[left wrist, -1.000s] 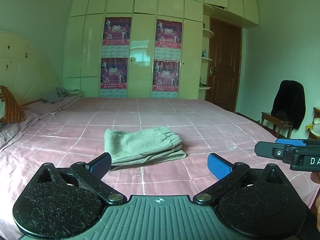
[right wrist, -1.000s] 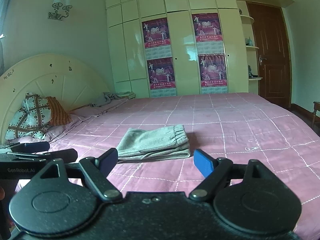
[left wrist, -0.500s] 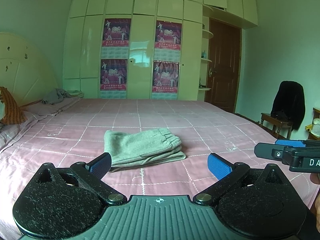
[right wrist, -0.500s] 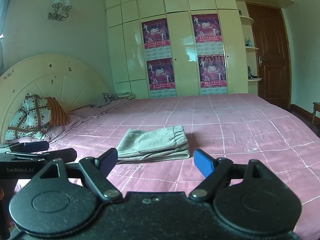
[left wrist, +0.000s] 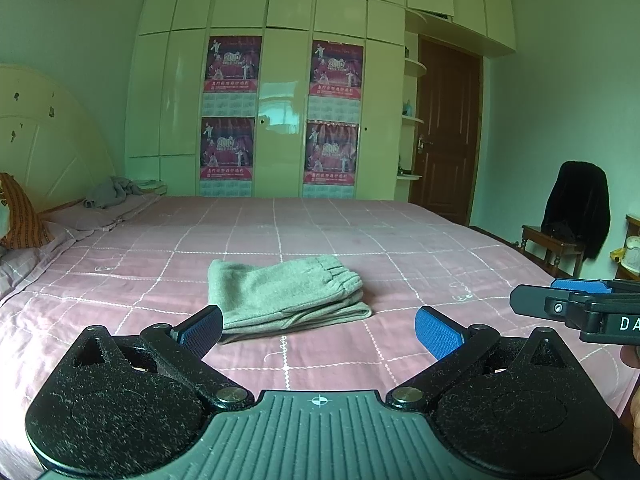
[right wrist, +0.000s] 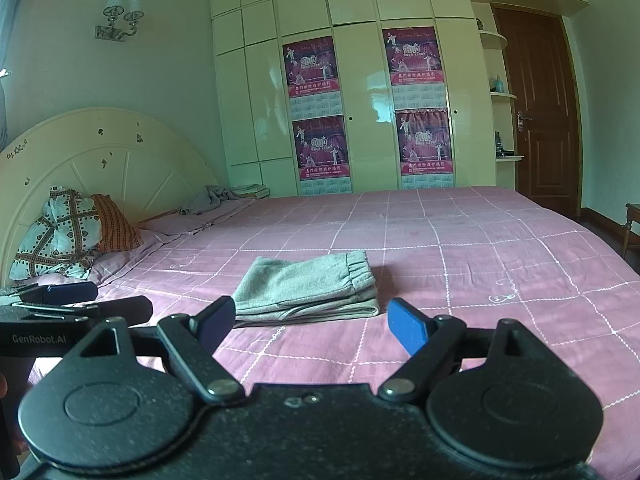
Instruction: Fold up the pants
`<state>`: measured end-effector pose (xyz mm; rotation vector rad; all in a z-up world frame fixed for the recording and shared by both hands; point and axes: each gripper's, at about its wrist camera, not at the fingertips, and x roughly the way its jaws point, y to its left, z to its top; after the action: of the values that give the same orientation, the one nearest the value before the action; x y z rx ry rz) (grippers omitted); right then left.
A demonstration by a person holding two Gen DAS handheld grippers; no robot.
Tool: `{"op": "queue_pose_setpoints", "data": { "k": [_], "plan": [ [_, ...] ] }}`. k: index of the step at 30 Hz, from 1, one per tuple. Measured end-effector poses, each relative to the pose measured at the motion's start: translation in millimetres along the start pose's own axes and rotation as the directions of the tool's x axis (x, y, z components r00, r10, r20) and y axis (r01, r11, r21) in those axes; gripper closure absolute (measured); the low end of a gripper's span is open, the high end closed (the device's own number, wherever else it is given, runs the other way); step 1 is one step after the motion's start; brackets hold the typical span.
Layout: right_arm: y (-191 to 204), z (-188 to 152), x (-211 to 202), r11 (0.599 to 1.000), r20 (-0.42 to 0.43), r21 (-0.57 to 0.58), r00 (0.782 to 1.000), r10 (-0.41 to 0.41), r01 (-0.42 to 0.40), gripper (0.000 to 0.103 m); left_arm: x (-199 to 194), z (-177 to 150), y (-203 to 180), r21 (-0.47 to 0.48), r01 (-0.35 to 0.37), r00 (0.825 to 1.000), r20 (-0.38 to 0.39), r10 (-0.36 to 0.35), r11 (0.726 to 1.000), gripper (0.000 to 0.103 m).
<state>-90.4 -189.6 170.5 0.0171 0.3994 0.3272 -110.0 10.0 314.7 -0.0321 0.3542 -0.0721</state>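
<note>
- Both claws eased back a touch from the pants (left wrist: pixel 286 294); pants haven't moved.
- Left claw (left wrist: pixel 318 330): jaws wide, nothing in them, hovering over the bed's (left wrist: pixel 420 240) near edge.
- Right claw (right wrist: pixel 310 326): jaws wide too, nothing held.
- Pants (right wrist: pixel 308 290) folded in a flat stack mid-bed, waistband toward the right, lying just beyond both claws, not touching either.
</note>
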Motion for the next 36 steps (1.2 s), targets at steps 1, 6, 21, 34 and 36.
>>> {"op": "queue_pose_setpoints", "data": {
  "k": [1,6,21,34,36],
  "plan": [
    [-0.1,-0.1,0.0,1.000,0.000,0.000,1.000,0.000,0.000,0.020,0.2,-0.3,-0.1,0.000,0.000,1.000,-0.001,0.000,1.000,0.001],
    [0.9,-0.6,-0.5,1.000,0.002,-0.002,1.000,-0.002,0.002,0.020,1.0,-0.4,-0.3,0.001,0.000,1.000,0.001,0.000,1.000,0.001],
    [1.7,1.0,-2.2,1.000,0.009,-0.006,1.000,0.000,0.000,0.019,-1.0,-1.1,0.7,0.009,0.005,1.000,0.014,-0.005,1.000,0.001],
    [1.4,1.9,-2.2,1.000,0.011,-0.011,1.000,-0.001,0.001,0.019,-0.4,-0.6,-2.1,0.040,0.022,0.999,0.027,-0.023,0.999,0.002],
    [1.6,1.4,-2.2,1.000,0.010,-0.009,1.000,-0.001,0.001,0.019,-0.5,-1.2,-4.6,0.044,0.026,0.999,0.025,-0.027,0.999,0.002]
  ]
}}
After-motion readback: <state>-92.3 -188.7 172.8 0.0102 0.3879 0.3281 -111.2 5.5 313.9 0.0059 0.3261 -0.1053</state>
